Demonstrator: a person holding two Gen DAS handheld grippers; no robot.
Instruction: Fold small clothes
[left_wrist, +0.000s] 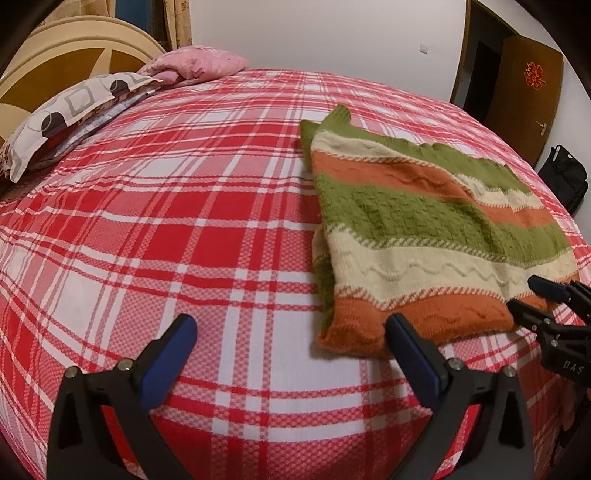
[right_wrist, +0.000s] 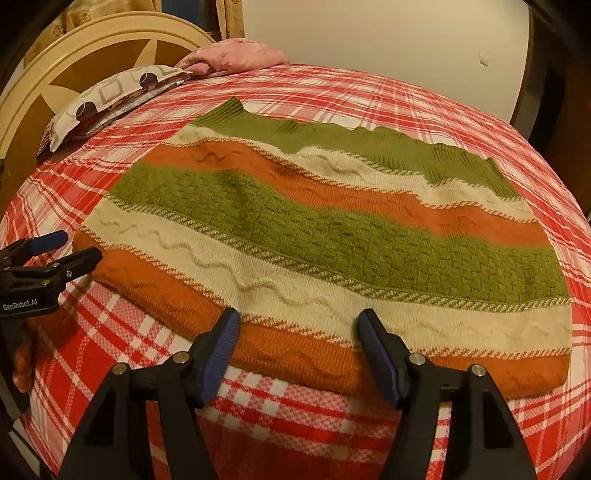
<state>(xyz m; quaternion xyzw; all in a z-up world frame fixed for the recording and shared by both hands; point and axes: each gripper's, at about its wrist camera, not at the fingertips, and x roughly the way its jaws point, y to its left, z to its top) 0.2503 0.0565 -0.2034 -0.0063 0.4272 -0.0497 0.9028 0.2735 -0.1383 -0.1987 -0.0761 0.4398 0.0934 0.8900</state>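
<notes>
A knitted sweater (right_wrist: 314, 236) with green, orange and cream stripes lies folded flat on the red plaid bed (right_wrist: 295, 413); it also shows in the left wrist view (left_wrist: 424, 229) at the right. My left gripper (left_wrist: 291, 328) is open and empty, low over the bed, its right finger by the sweater's near left corner. My right gripper (right_wrist: 299, 325) is open and empty, its fingers over the sweater's near orange hem. The right gripper also shows in the left wrist view (left_wrist: 528, 295), and the left gripper in the right wrist view (right_wrist: 74, 247).
Two pillows, one patterned (left_wrist: 66, 110) and one pink (left_wrist: 195, 62), lie by the cream headboard (left_wrist: 62, 51). A brown door (left_wrist: 524, 92) and a black bag (left_wrist: 565, 173) stand beyond the bed's right side.
</notes>
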